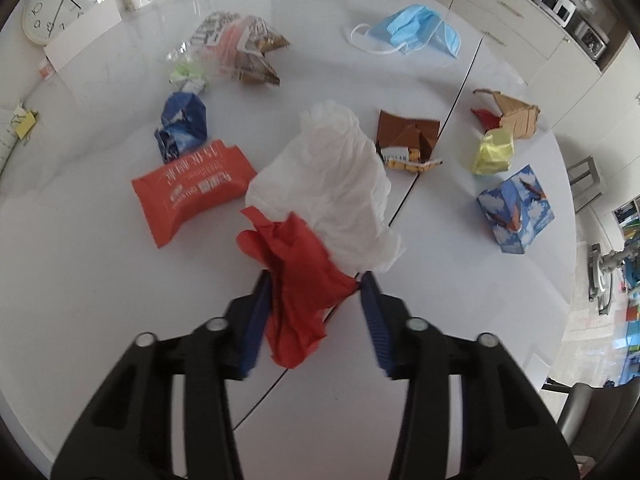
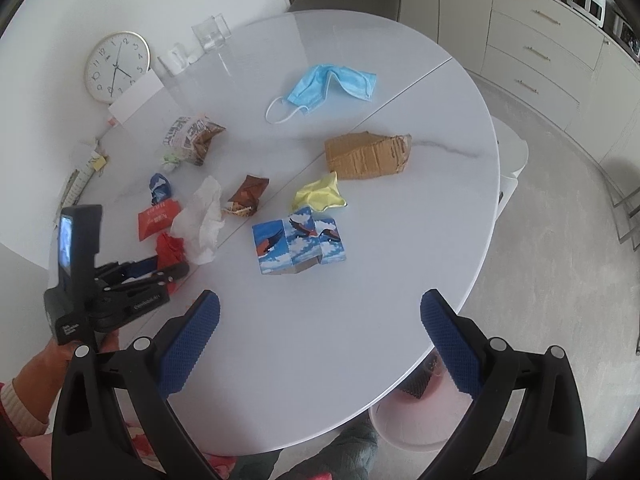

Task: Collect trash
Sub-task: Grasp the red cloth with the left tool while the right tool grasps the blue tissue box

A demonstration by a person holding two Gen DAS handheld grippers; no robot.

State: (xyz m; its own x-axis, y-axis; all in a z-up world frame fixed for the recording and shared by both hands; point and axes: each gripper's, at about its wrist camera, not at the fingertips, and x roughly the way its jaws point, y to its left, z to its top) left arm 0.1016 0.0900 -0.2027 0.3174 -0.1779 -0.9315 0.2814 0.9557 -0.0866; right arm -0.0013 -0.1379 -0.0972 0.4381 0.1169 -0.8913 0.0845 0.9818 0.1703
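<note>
My left gripper (image 1: 316,280) is closed around crumpled red paper (image 1: 298,276), with a white tissue (image 1: 332,184) lying just ahead and touching it. It also shows in the right wrist view (image 2: 176,264) by the red paper (image 2: 170,250) and tissue (image 2: 204,220). My right gripper (image 2: 320,312) is open and empty above the white round table (image 2: 360,300) near its front edge. Other trash lies scattered: an orange packet (image 1: 192,188), blue crumpled wrapper (image 1: 182,128), brown wrapper (image 1: 408,140), yellow paper (image 1: 494,152), blue printed box (image 2: 298,240), cardboard piece (image 2: 366,156), blue face mask (image 2: 332,86).
A wall clock (image 2: 116,68), glasses (image 2: 212,32) and a white card (image 2: 136,96) stand at the table's far left. A snack bag (image 2: 192,138) lies near them. A pink-white bin (image 2: 416,420) sits on the floor under the table's near edge. Cabinets (image 2: 540,52) stand at the right.
</note>
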